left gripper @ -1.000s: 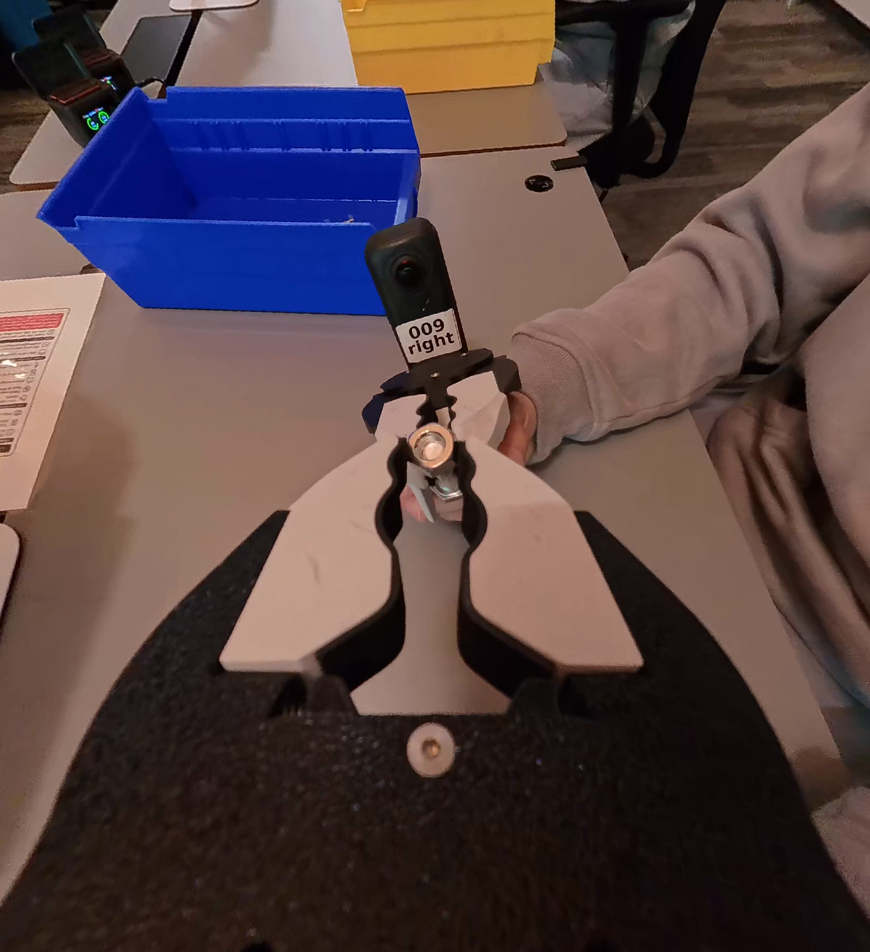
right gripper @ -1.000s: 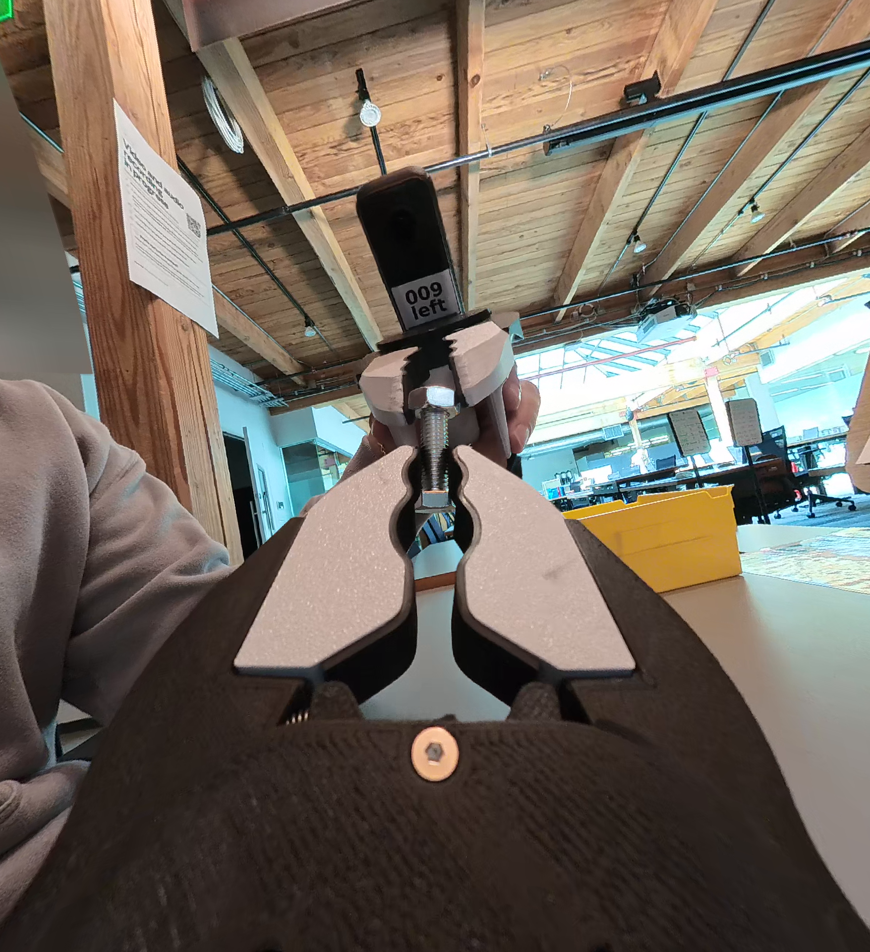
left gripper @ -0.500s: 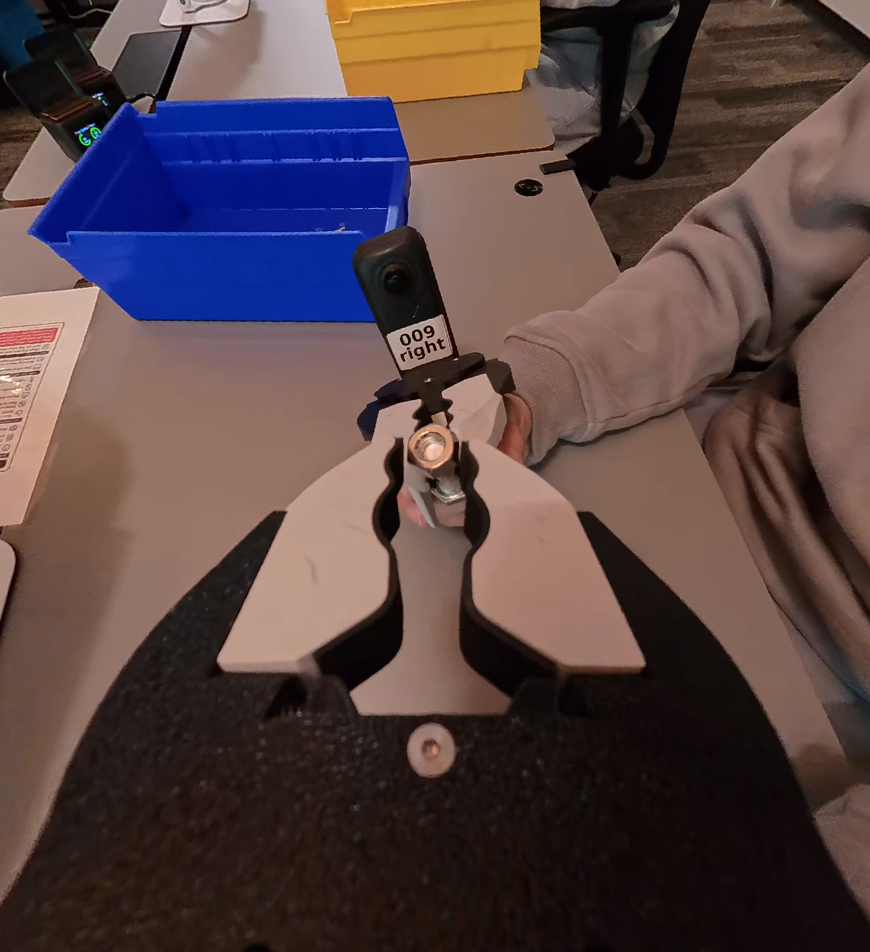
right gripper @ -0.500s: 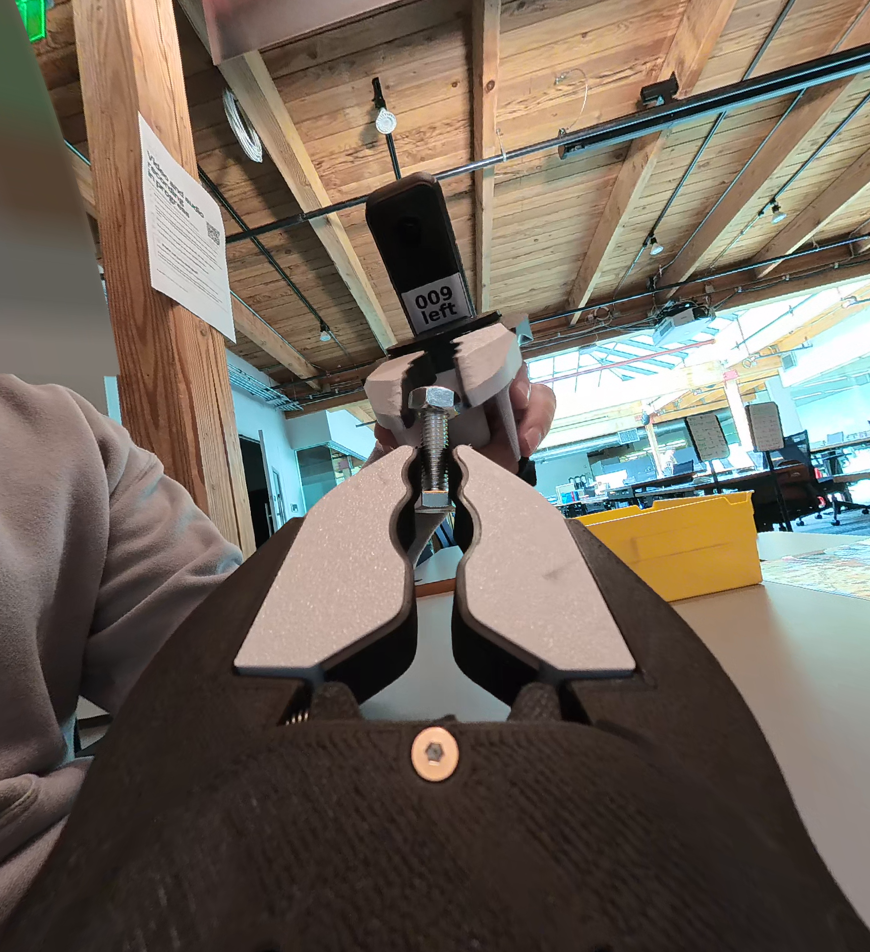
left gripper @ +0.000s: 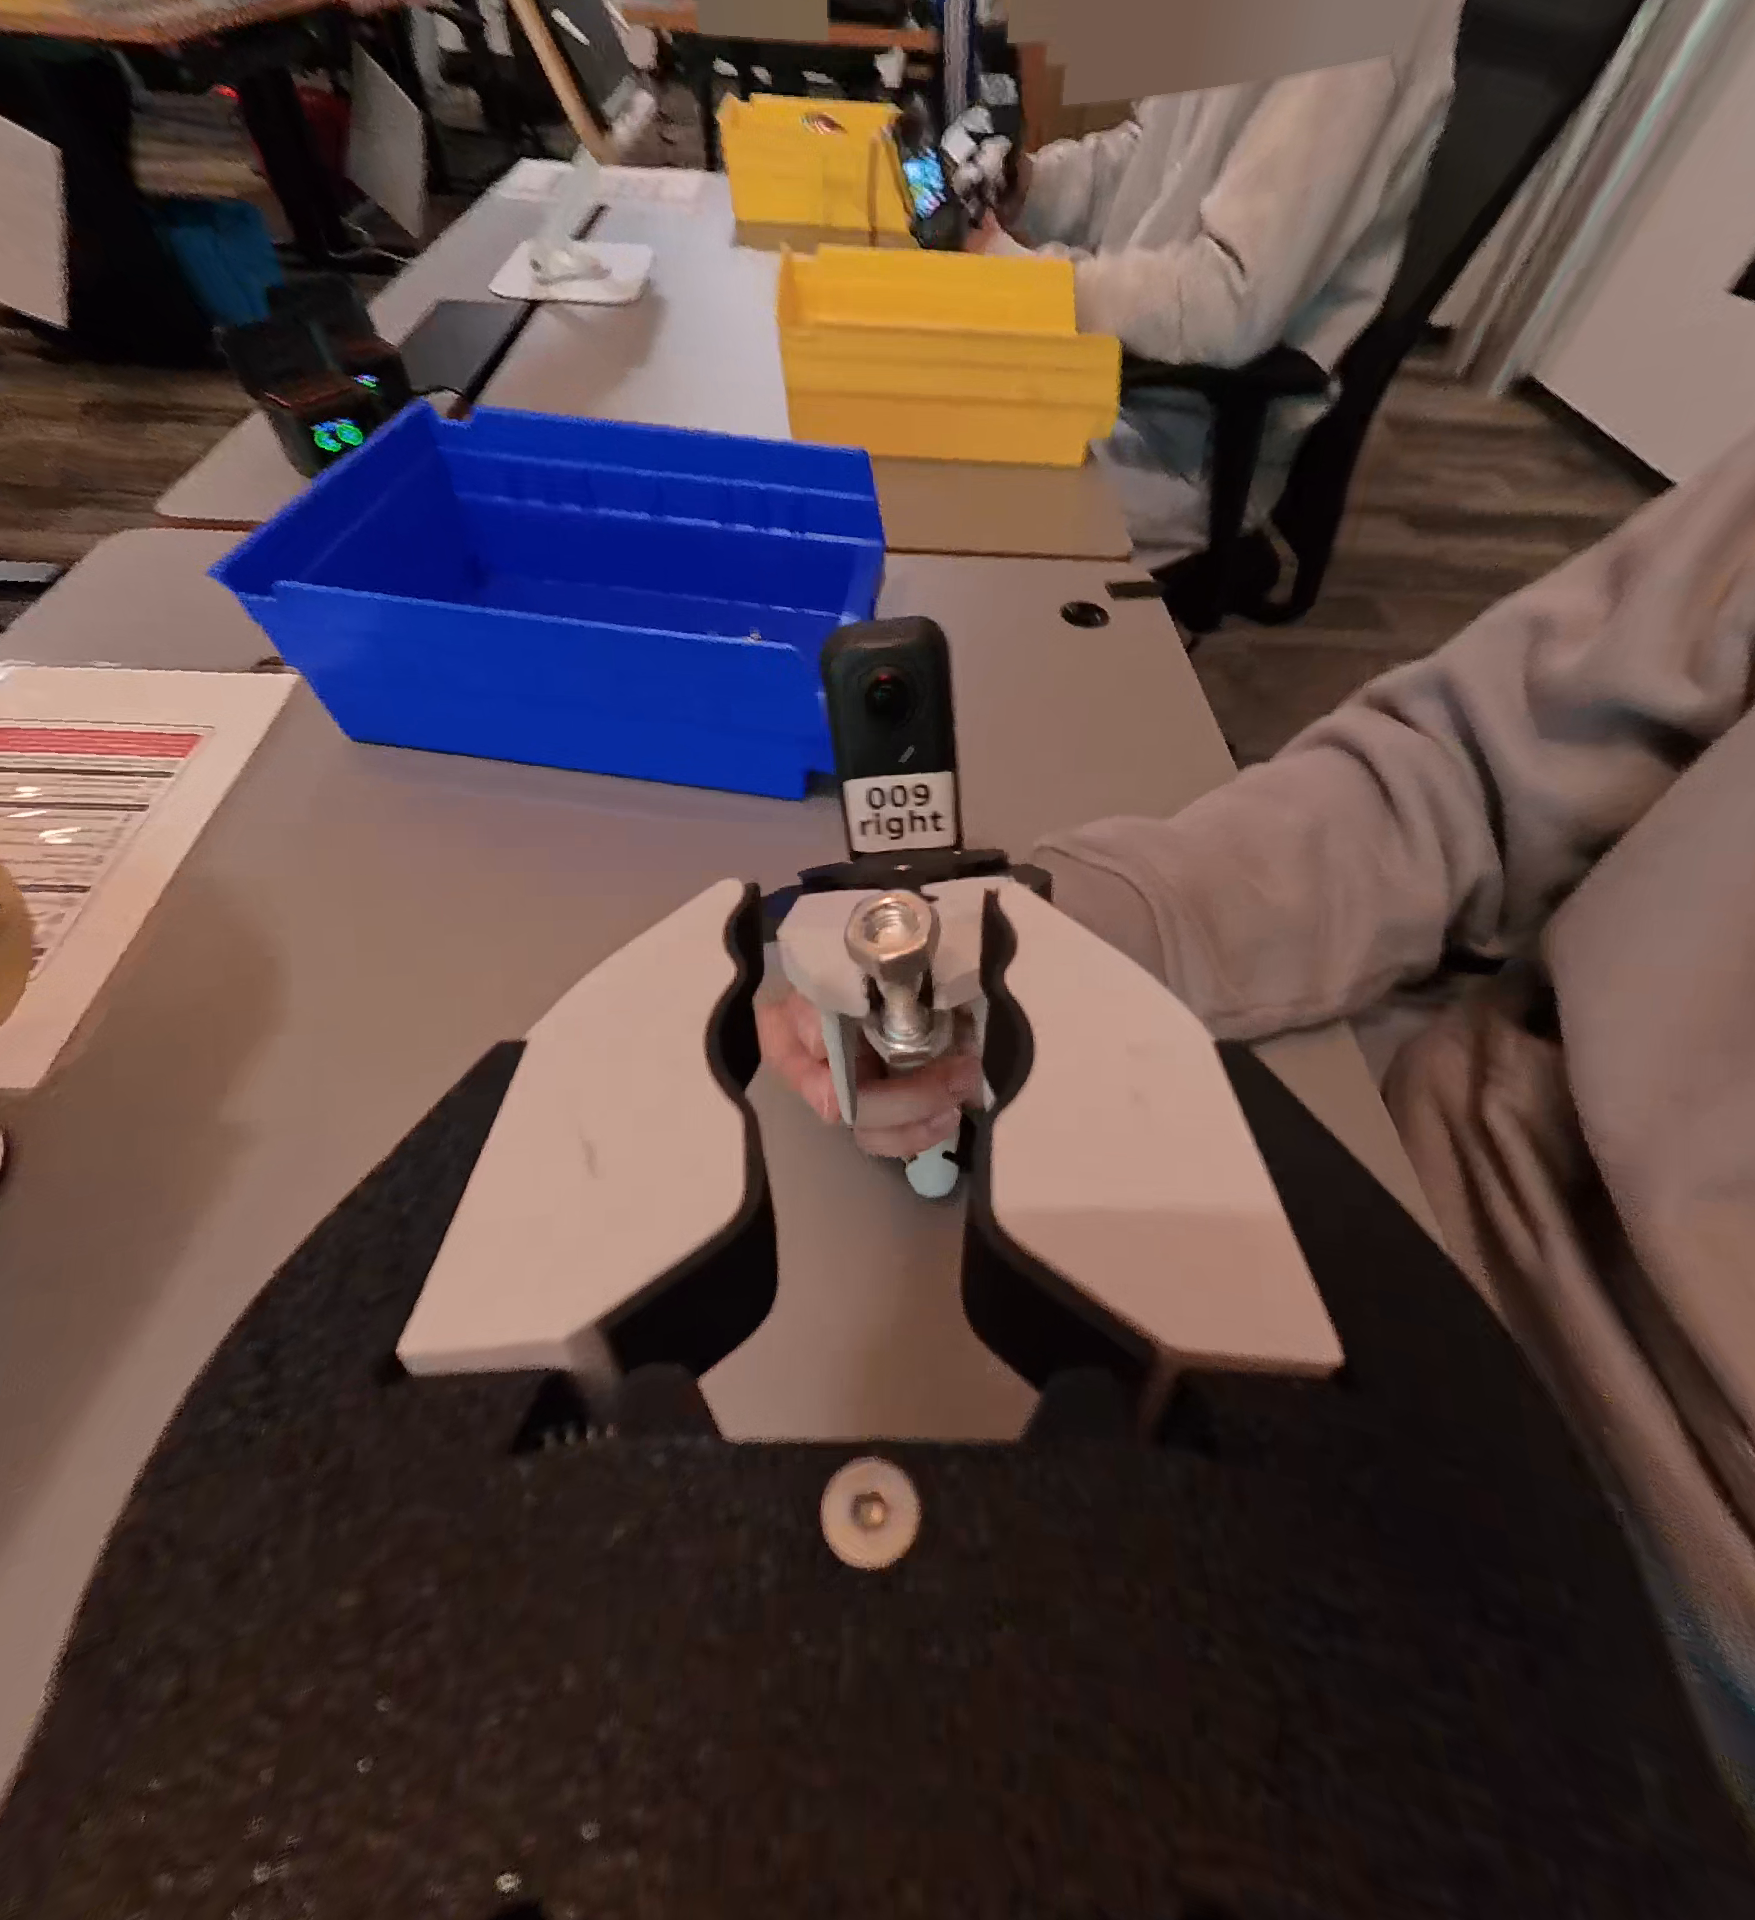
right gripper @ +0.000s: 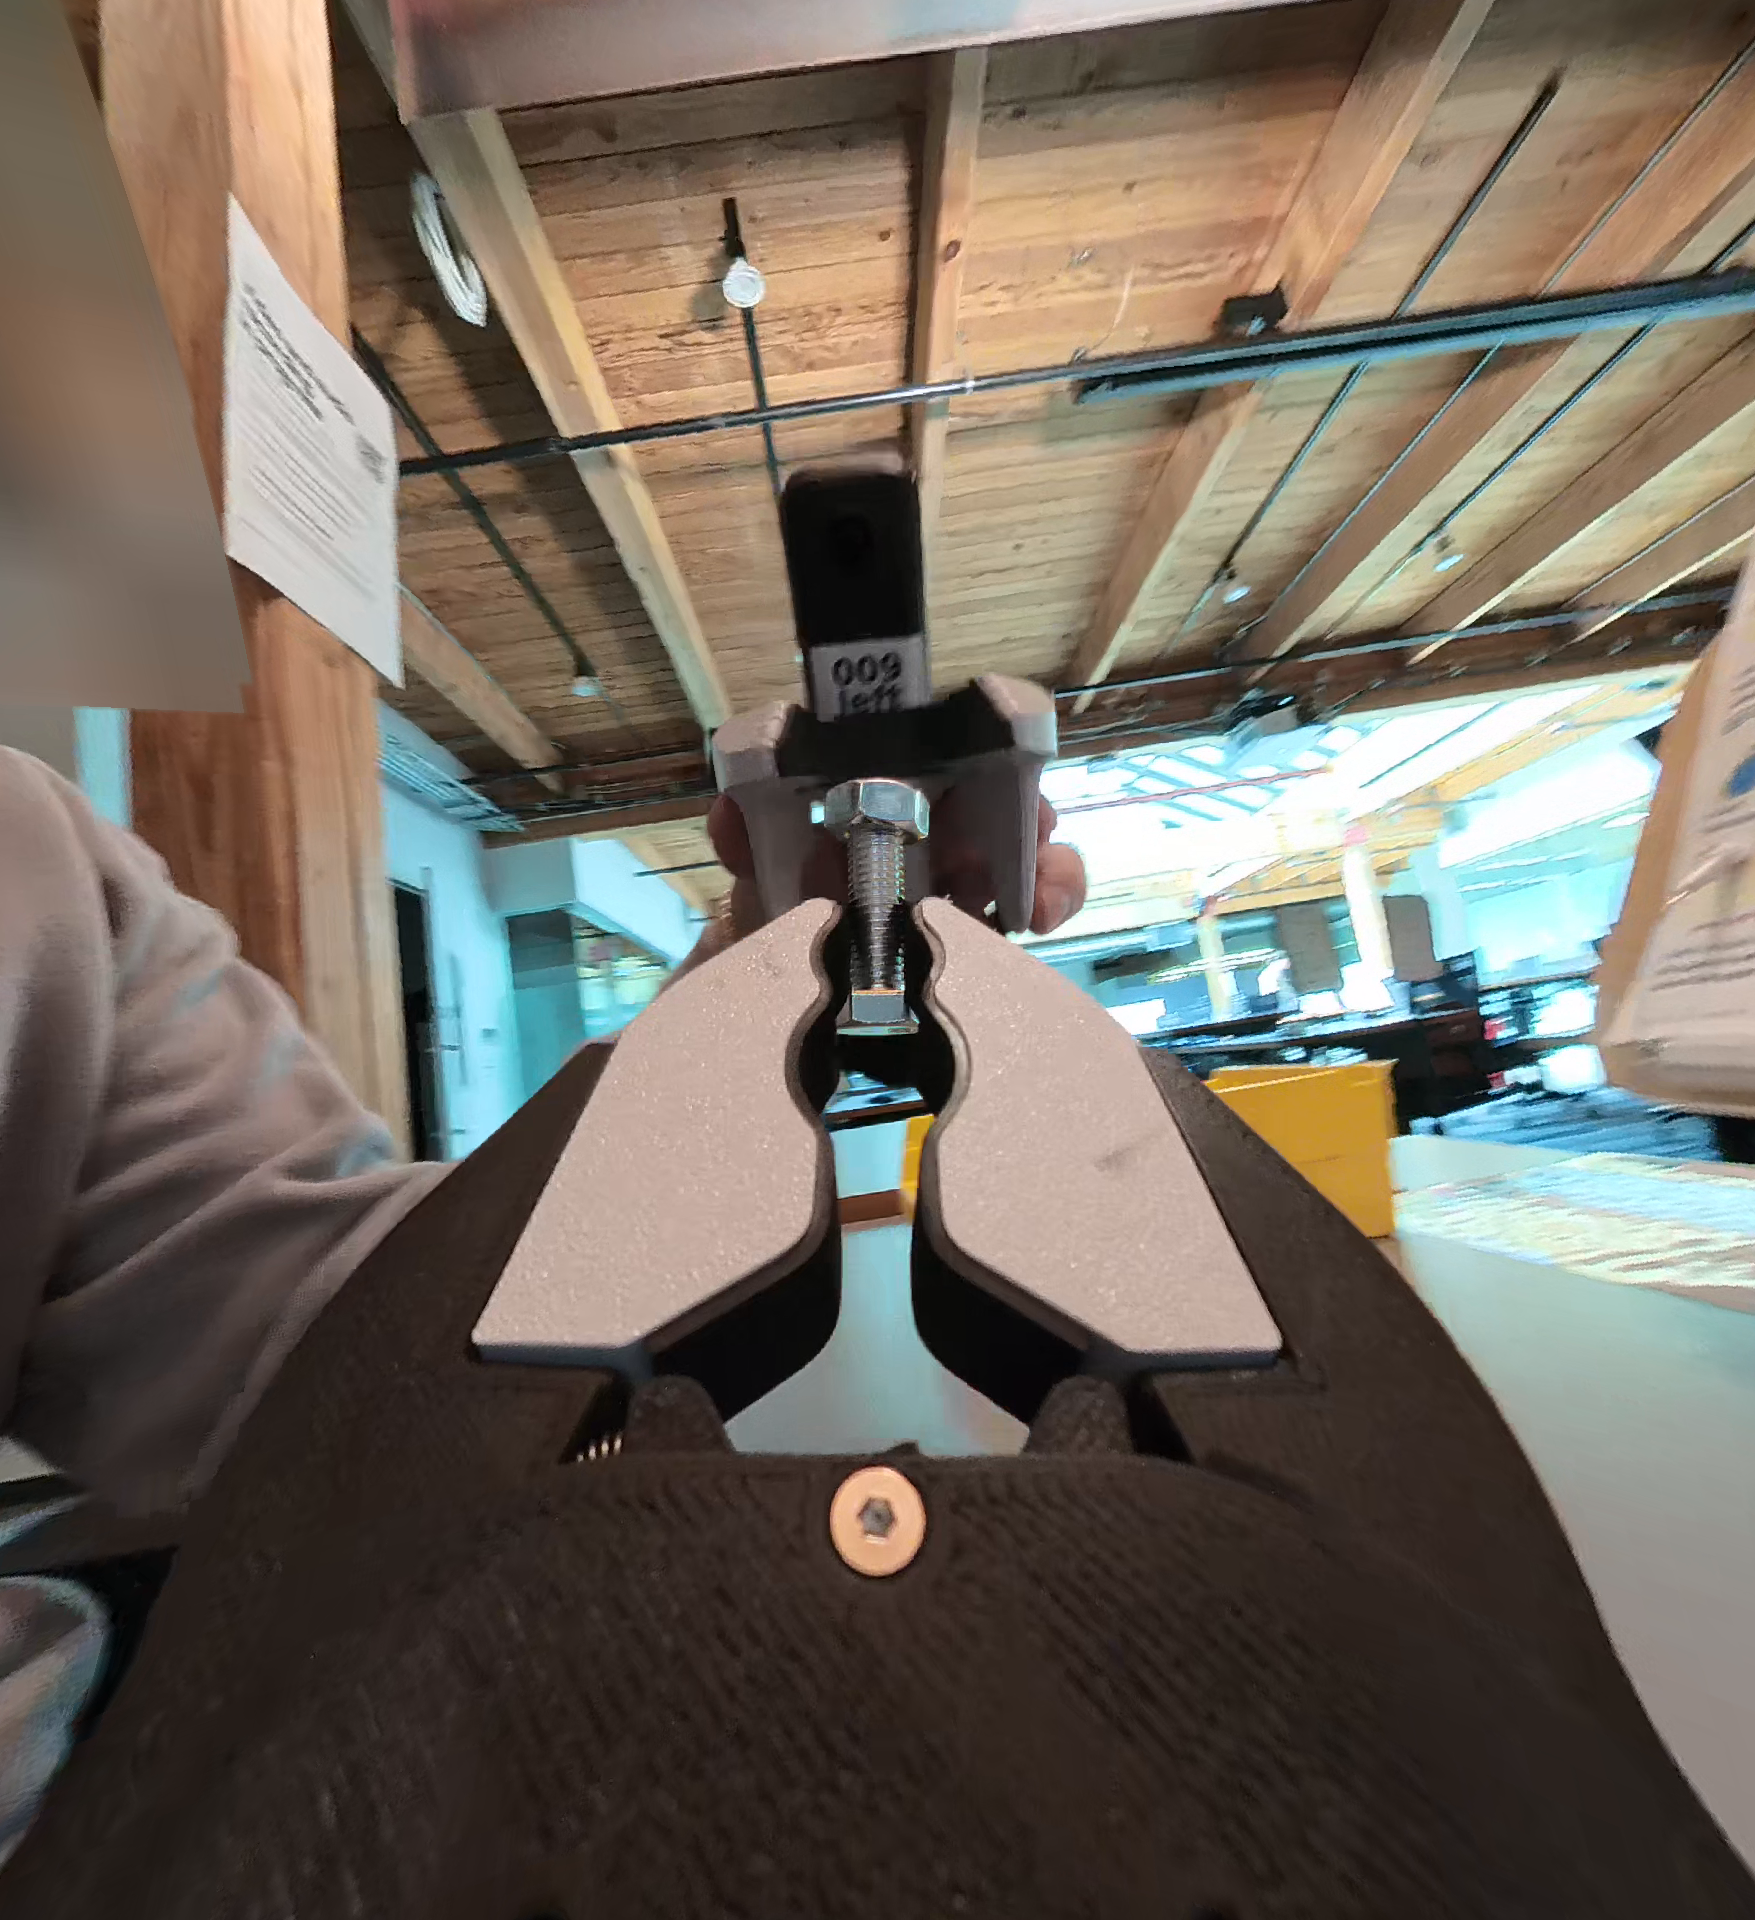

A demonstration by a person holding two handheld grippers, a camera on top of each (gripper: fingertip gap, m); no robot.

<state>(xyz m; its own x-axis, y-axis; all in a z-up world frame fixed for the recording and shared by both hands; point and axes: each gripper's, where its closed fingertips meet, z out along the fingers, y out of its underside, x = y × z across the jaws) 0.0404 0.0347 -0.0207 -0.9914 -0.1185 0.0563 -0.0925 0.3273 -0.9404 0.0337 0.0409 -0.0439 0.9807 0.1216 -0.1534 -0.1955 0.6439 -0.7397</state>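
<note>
Bolt (right gripper: 874,928) with a nut (right gripper: 875,808) on its far end is standing clamped by its shank between the right gripper's (right gripper: 876,920) pressing pads. Facing it, the left gripper (left gripper: 865,914) is spreading its fingers wide, no longer pinching the nut as half a second ago. Beyond, a blue bin (left gripper: 582,603) is sitting on the grey table (left gripper: 385,914), yellow bins (left gripper: 940,364) farther back.
</note>
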